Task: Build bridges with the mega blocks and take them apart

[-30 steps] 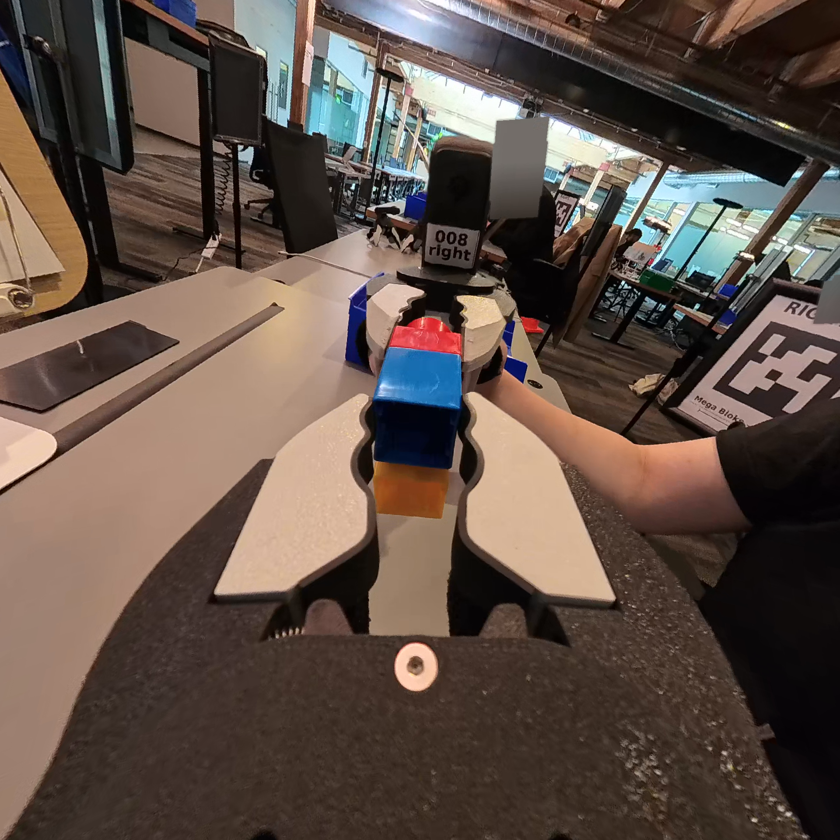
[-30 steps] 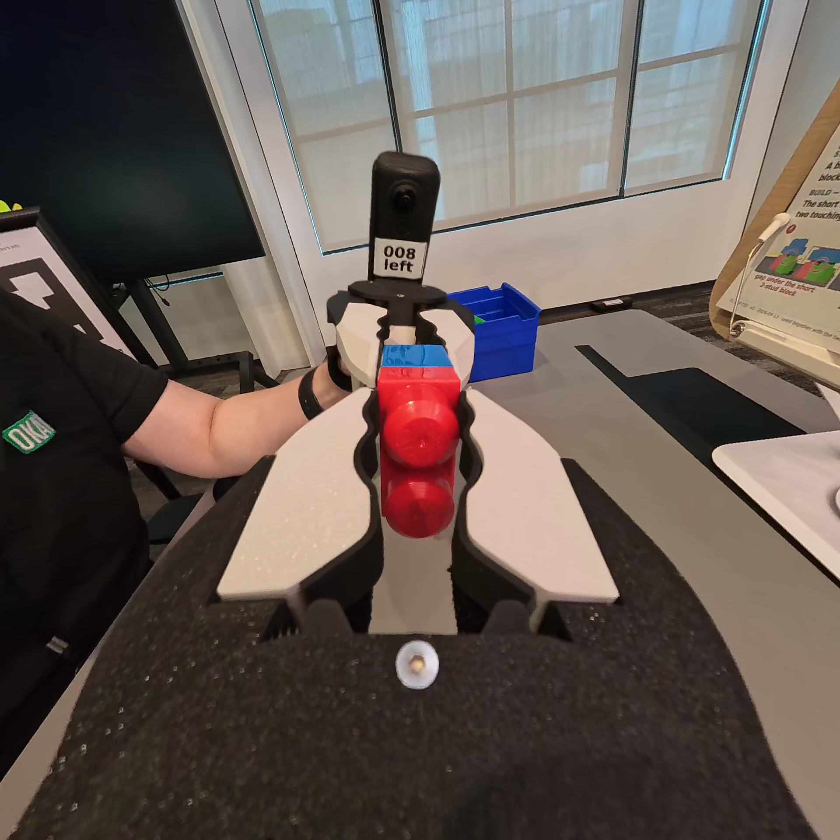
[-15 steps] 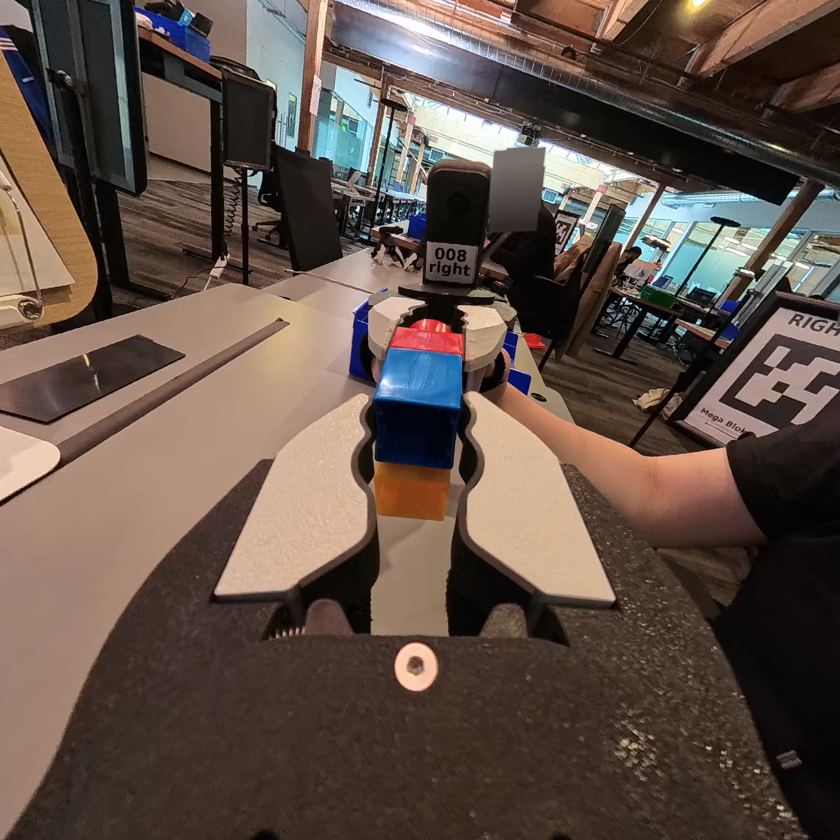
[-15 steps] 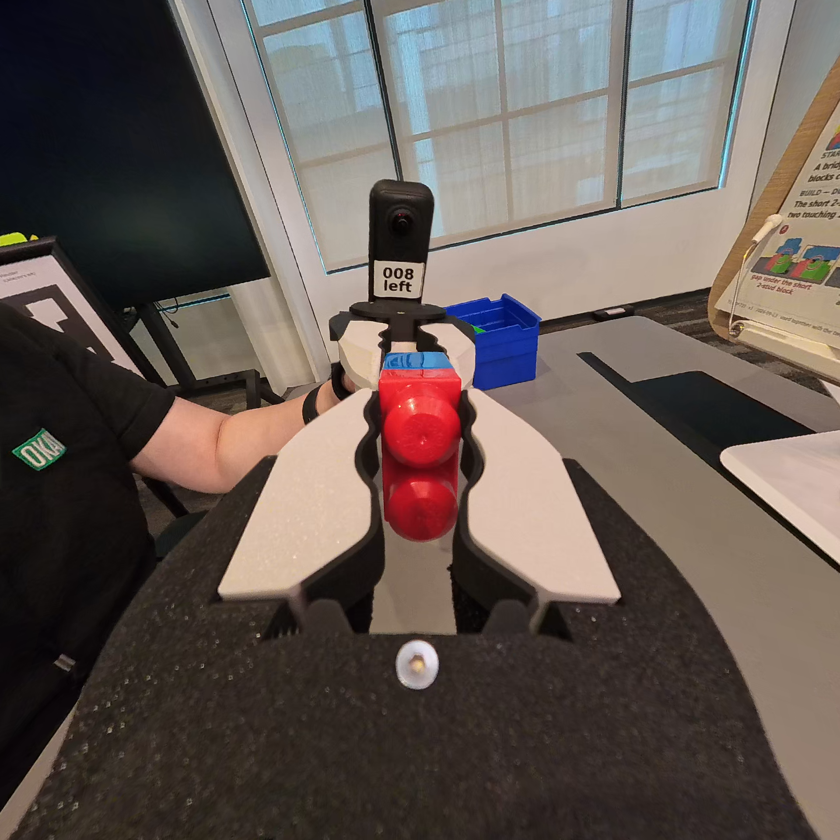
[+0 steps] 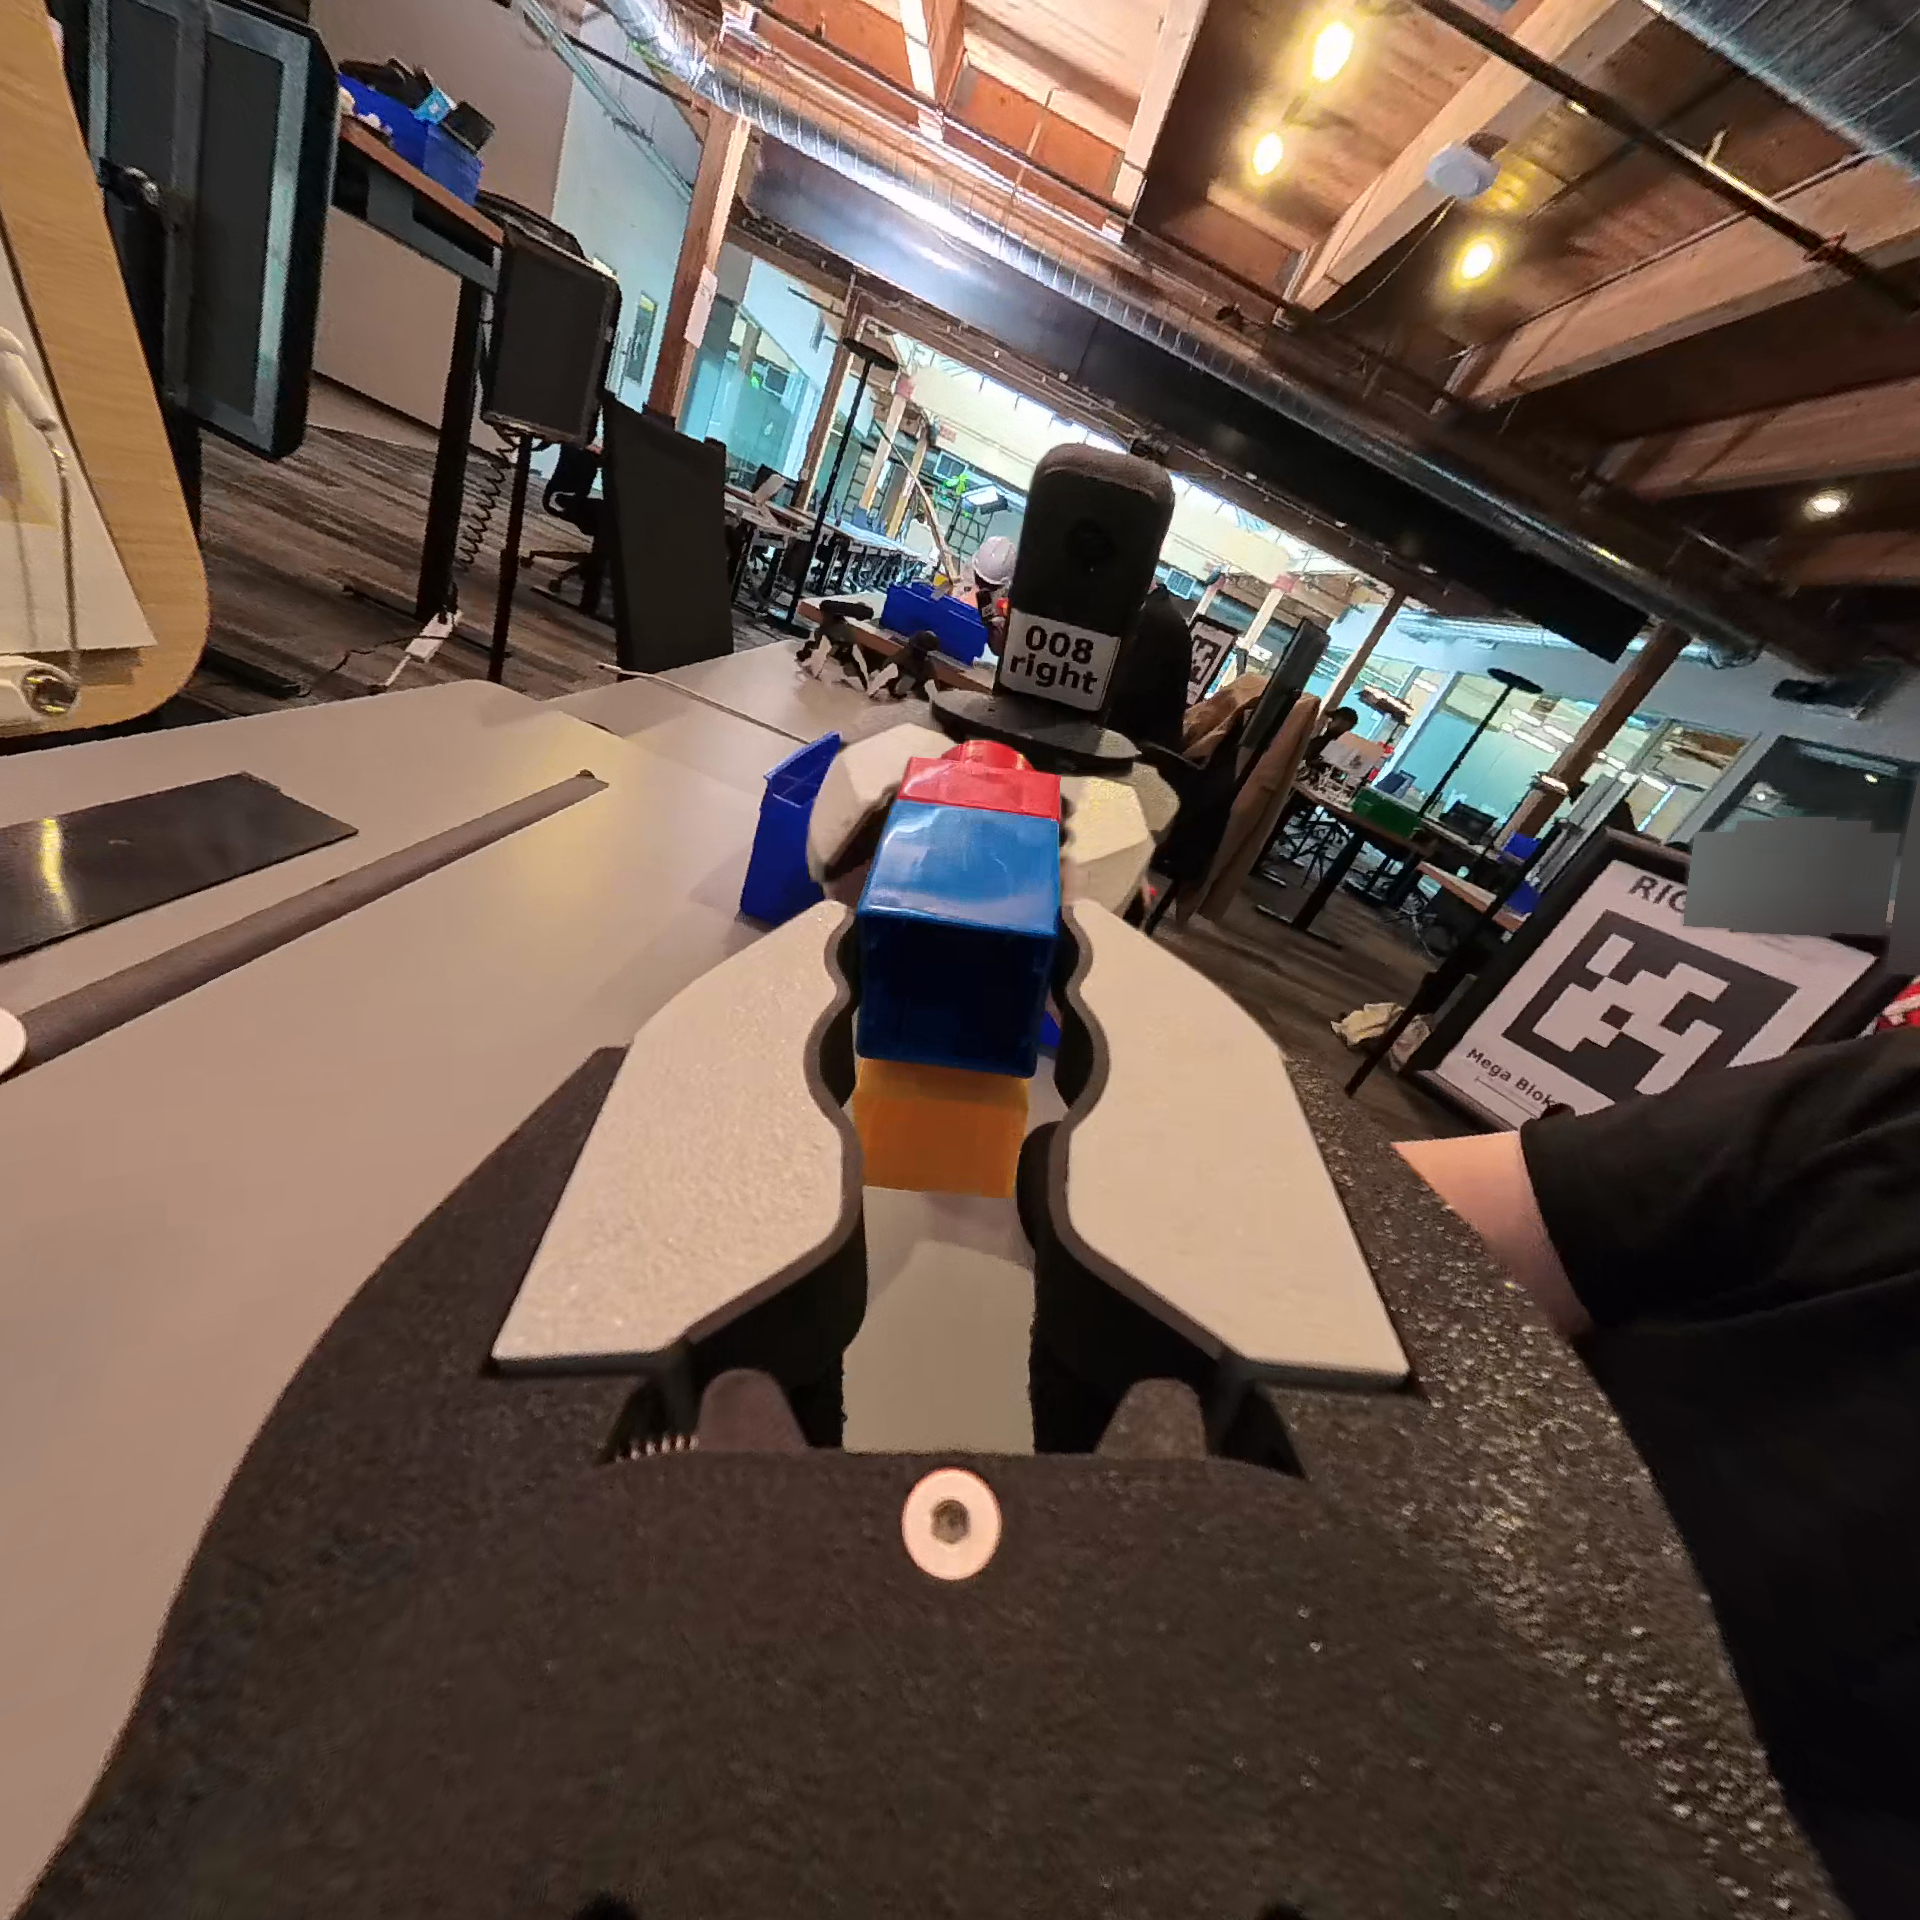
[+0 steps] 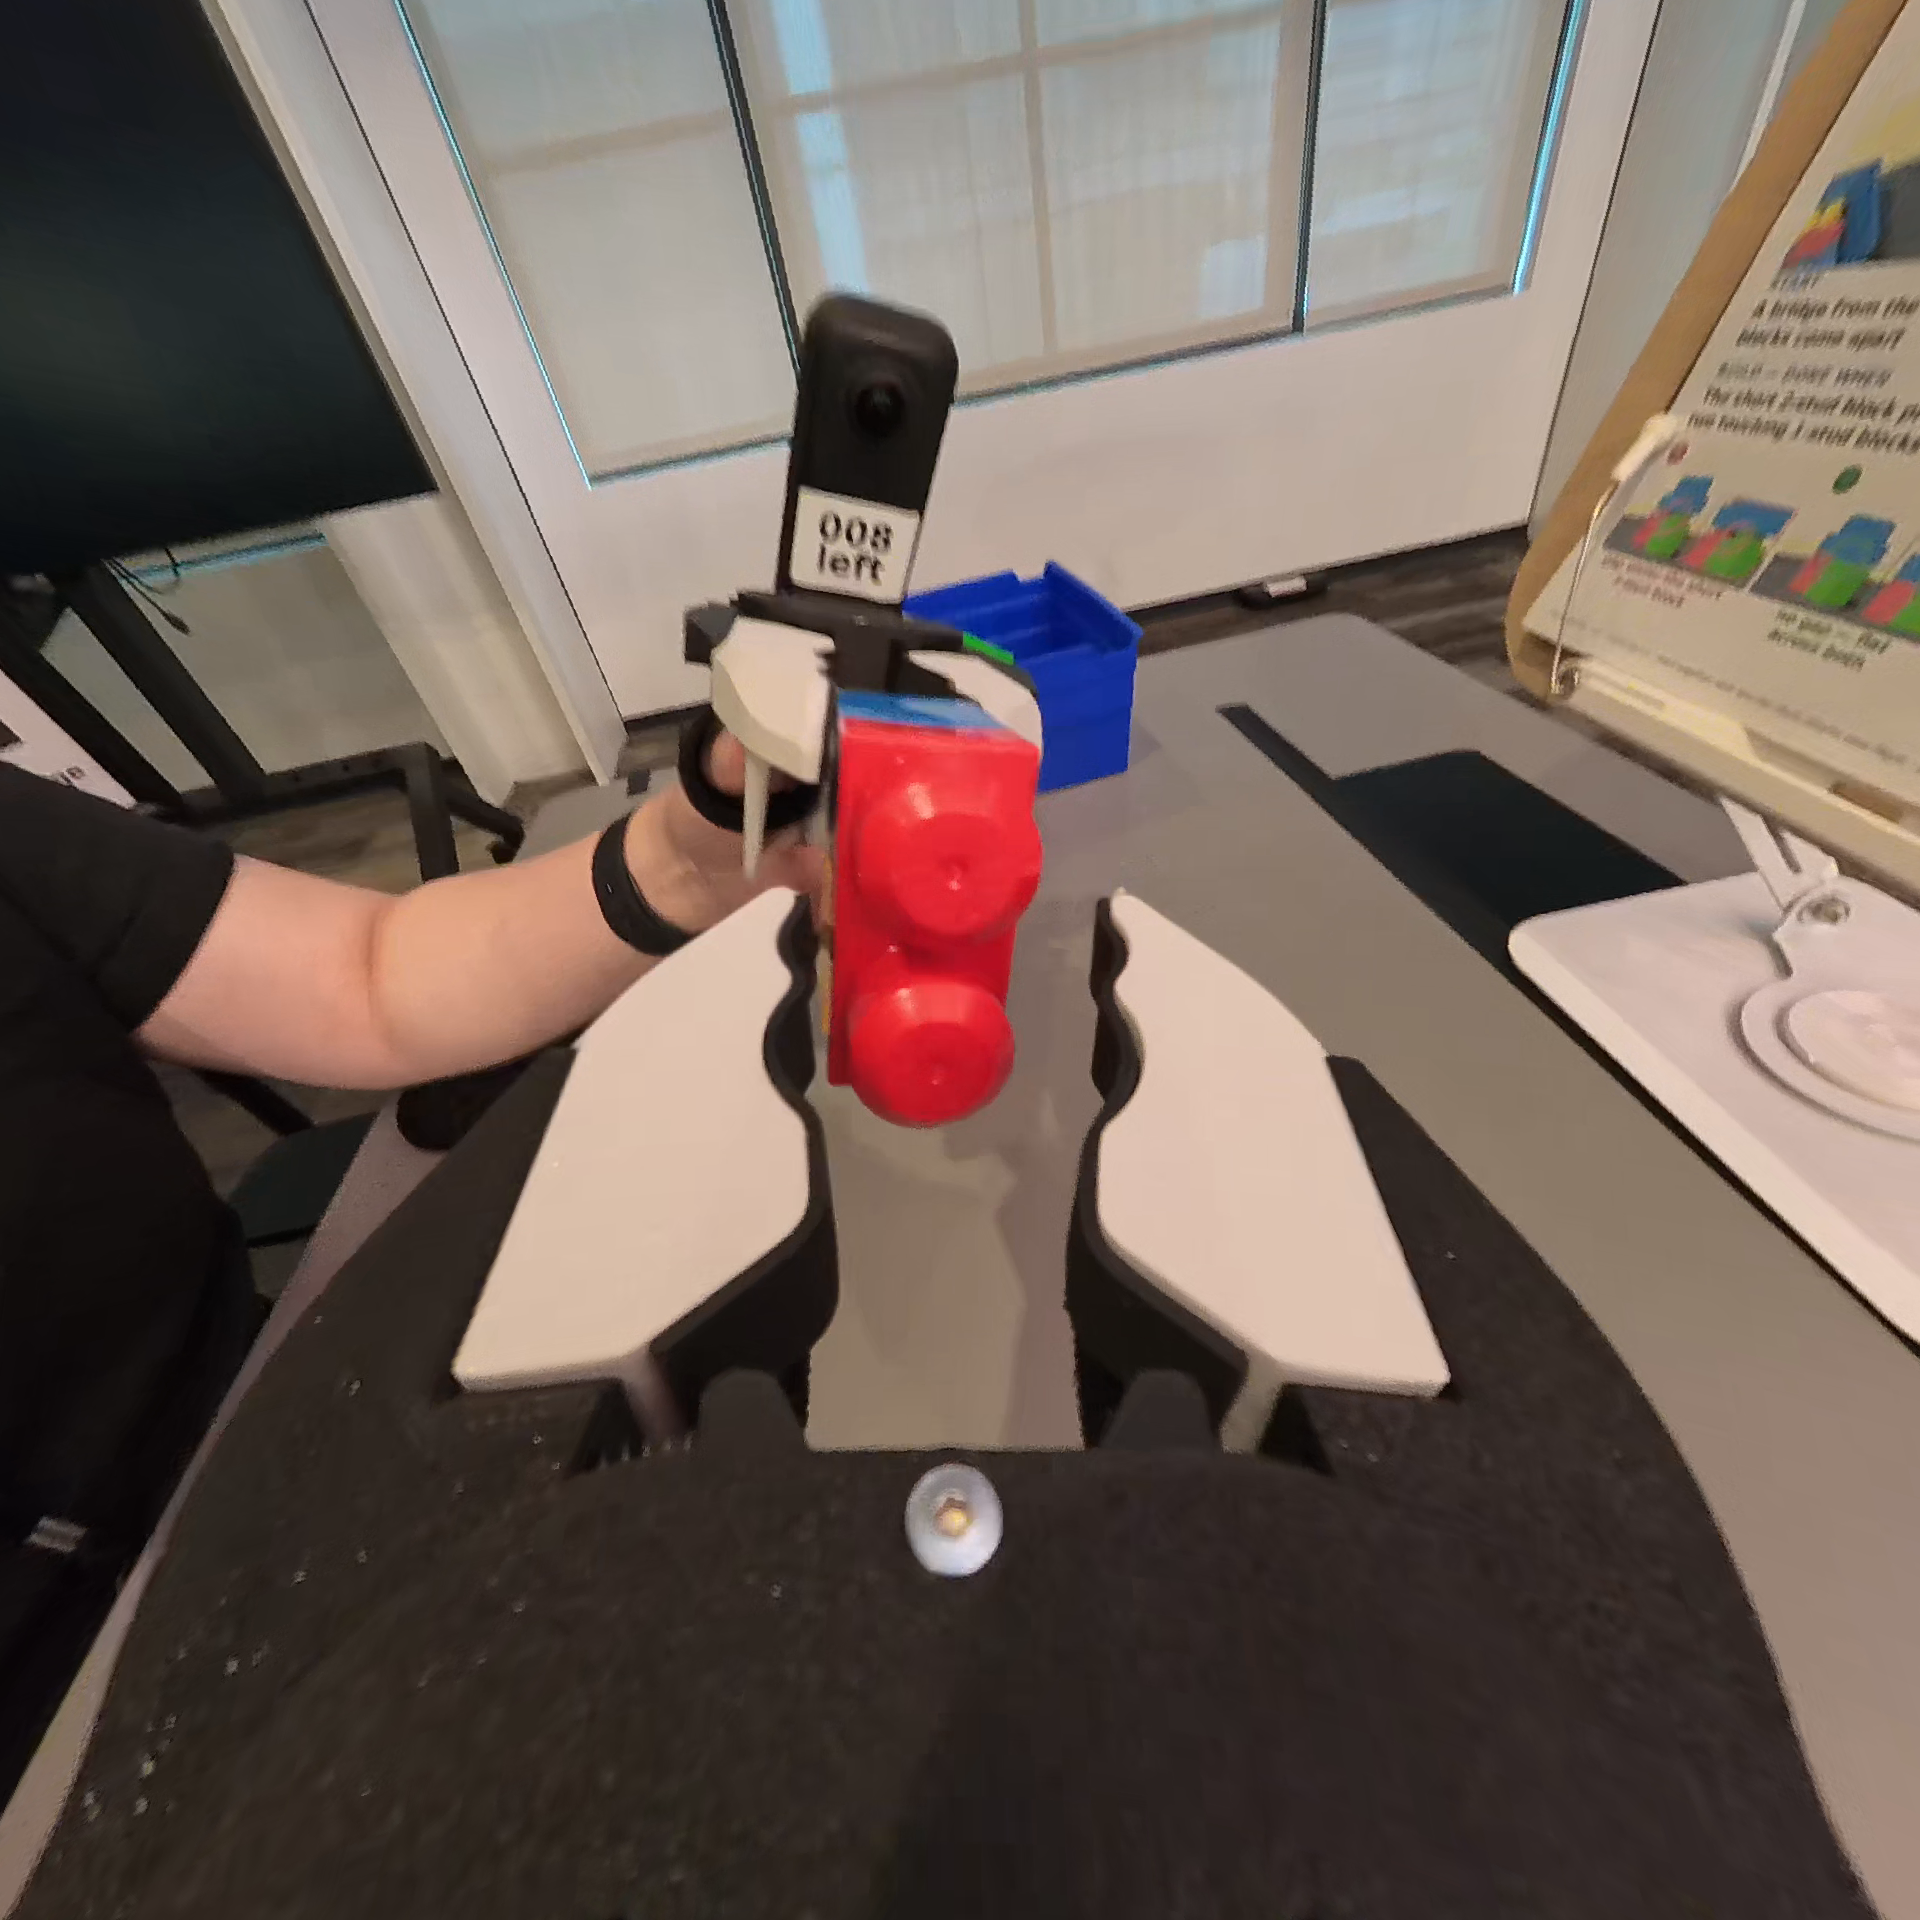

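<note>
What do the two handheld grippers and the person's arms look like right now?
Both grippers, left and right, have pale grey, wavy-edged flat fingers set in a black, grainy foam-like body with a silver screw. Each carries an upright black camera bearing a white label. The person wears a black short-sleeved shirt and a black wristband.

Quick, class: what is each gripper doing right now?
Left gripper: jaws shut on the blue block.
Right gripper: jaws open, the red block between them, ungripped.

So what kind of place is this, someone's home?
Not a home: probably an open-plan office or lab. There are rows of desks under exposed ceiling beams, a large dark screen, and an instruction board on the table.
</note>
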`<state>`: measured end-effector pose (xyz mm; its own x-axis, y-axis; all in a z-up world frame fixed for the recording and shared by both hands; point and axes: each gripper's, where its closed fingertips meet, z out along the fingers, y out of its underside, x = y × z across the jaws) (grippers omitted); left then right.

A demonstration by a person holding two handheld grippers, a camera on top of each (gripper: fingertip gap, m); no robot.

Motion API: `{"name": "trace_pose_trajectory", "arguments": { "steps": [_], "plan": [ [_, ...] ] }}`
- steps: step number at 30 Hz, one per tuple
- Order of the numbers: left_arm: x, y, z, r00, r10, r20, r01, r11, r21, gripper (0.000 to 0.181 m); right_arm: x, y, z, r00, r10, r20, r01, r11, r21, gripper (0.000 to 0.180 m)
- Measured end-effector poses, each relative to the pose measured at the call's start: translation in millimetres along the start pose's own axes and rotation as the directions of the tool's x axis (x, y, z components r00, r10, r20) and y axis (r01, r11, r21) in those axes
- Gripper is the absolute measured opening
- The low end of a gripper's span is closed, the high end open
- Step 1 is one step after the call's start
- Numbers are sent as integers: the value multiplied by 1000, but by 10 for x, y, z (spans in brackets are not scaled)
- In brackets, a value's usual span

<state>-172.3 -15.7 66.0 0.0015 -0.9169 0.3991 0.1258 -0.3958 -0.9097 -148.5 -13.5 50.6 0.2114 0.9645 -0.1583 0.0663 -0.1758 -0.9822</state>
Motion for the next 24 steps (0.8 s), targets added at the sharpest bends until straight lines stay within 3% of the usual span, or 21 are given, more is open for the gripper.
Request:
{"name": "trace_pose_trajectory", "arguments": {
  "steps": [3,6,8,10,13,17,20,24],
  "plan": [
    [-13,48,14,1000,19,12,-19,999,-30,35,-47,107,15,999,6,33,-4,997,-77,34],
    [-21,101,11,1000,24,12,-23,997,-71,35,-44,171,16,999,38,35,-34,992,-122,33],
    [-19,113,4,1000,24,6,-24,996,-84,40,-56,161,10,998,44,54,-38,994,-106,33],
    [-64,101,-28,999,29,27,-27,996,-81,56,-35,100,-26,996,65,66,-62,997,-56,33],
    [-134,141,-72,999,26,37,-23,996,-87,57,61,-13,-124,996,78,34,-79,996,35,33],
    [-98,272,56,999,-30,-18,28,993,-111,51,77,-91,-170,996,79,40,-82,992,100,33],
    [-49,303,140,999,-22,-39,18,995,-99,37,43,-51,-128,995,78,58,-82,994,75,33],
    [-37,308,134,999,-29,-44,24,994,-107,37,29,-18,-116,995,75,66,-79,995,57,33]
  ]
}}
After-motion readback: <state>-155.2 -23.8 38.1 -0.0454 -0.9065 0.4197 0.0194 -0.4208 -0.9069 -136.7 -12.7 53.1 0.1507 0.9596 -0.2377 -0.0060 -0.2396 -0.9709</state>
